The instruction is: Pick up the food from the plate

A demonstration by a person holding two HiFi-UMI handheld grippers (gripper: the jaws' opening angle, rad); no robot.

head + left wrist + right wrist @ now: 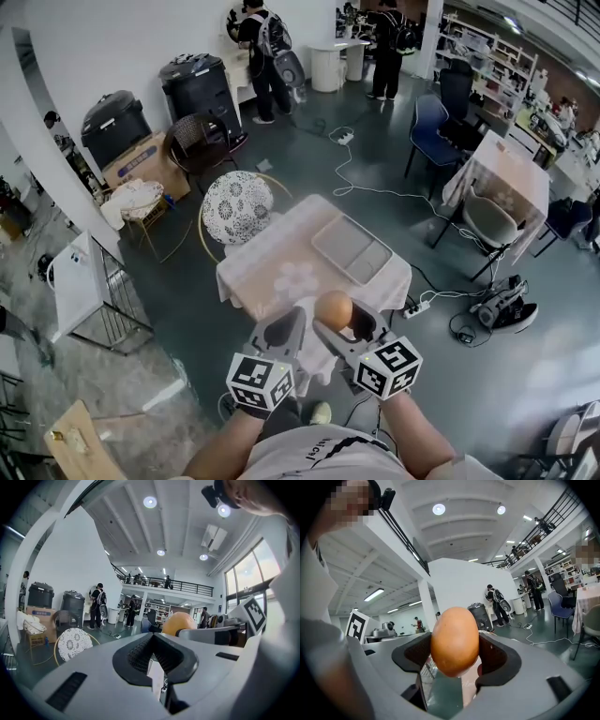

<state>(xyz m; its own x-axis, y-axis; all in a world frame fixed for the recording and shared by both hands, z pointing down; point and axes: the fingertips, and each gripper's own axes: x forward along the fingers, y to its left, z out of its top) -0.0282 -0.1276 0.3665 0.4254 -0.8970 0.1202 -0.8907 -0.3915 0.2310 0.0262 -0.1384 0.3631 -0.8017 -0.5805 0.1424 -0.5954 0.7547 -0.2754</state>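
While the right gripper (pixel 455 644) is clamping the egg (pixel 334 309) between its jaws, well above the table (pixel 262 267), any slackening would be risking a drop, and a harder squeeze a crack. The left gripper (pixel 153 641) is hanging closed and empty.

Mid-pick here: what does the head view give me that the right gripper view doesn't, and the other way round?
Head view only: the whole table seen from above, with the grey tray on it, and the left gripper seen from above. Right gripper view only: a close look at the jaws pressing on two sides of the egg, plus the ceiling lights. Both: the egg held in the right gripper, and the people standing at the far wall.
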